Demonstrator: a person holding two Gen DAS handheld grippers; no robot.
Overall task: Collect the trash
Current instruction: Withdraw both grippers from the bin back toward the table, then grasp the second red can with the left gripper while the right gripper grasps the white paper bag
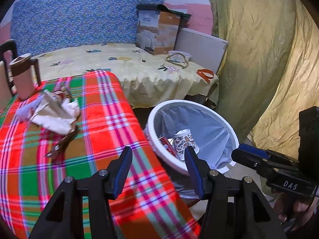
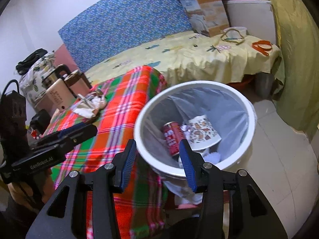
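Both my left tongs [image 1: 158, 171] and right tongs [image 2: 157, 164] hang released; bin [image 2: 235, 91] holds can [image 2: 172, 137] and cup [image 2: 203, 131]; crumpled paper [image 1: 53, 113] at ten o'clock on bench [image 1: 111, 119].

**A:** Where is there open room to move?

**B:** The near half of the plaid-covered table [image 1: 111, 131] is bare cloth. The mouth of the white bin [image 2: 201, 84] is wide and uncovered, with a red can [image 2: 172, 137] and a patterned cup [image 2: 203, 132] lying low inside it. Pale floor [image 2: 279, 159] to the right of the bin is free.

**A:** And what blocks the way?

**B:** A heap of crumpled paper [image 1: 53, 113] sits on the table's far left, a brown-lidded jug [image 1: 24, 75] just behind it. The bin's rim stands just beside the table edge. A yellow-sheeted bed [image 1: 139, 67] closes off the back, and a hanging olive curtain [image 1: 265, 59] walls in the right side.
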